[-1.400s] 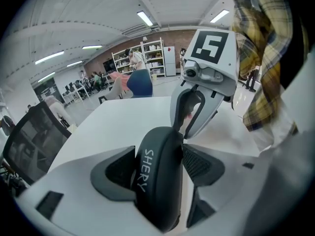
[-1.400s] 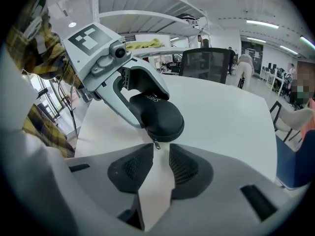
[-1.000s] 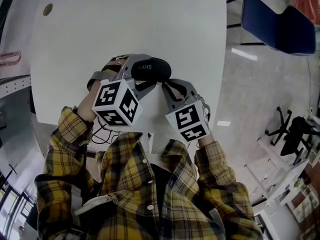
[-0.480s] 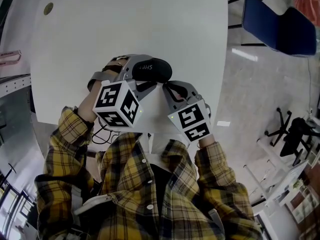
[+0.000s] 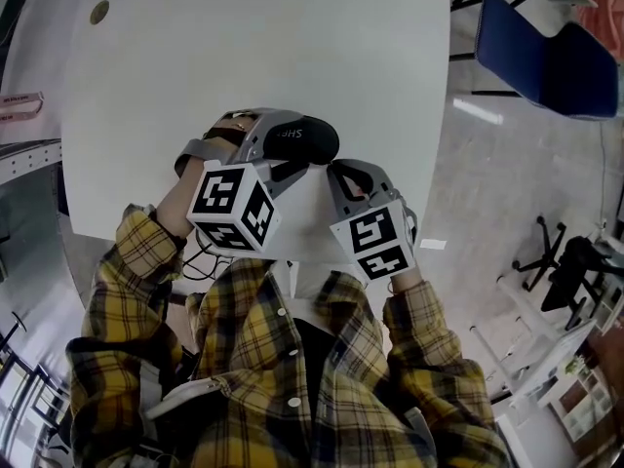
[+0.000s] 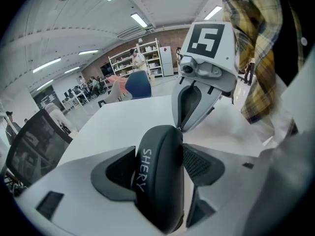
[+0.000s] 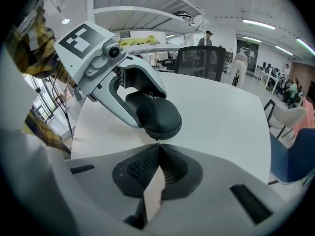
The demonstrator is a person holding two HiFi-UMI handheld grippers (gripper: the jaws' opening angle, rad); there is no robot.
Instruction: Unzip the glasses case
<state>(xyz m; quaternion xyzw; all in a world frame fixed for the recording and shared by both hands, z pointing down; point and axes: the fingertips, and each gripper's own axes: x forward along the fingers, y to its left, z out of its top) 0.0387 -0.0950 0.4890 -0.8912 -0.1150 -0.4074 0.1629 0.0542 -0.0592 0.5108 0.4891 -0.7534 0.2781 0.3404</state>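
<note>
black case (image 5: 297, 136) clamped crosswise by left hand-held gripper (image 5: 272, 148), right hand-held gripper (image 5: 333, 172) pinching zipper (image 7: 157, 142).

The left tool (image 5: 276, 154) squeezes the glasses case (image 5: 302, 136) between its jaws, and the right tool (image 5: 331, 169), close on its right, is pinched shut on the tiny zip tab (image 7: 157, 141), both elbows bent in.

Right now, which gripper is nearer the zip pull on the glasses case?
Right. The right gripper is shut on the zip pull at the end of the glasses case; the left gripper clamps the case's body, apart from the pull.
</note>
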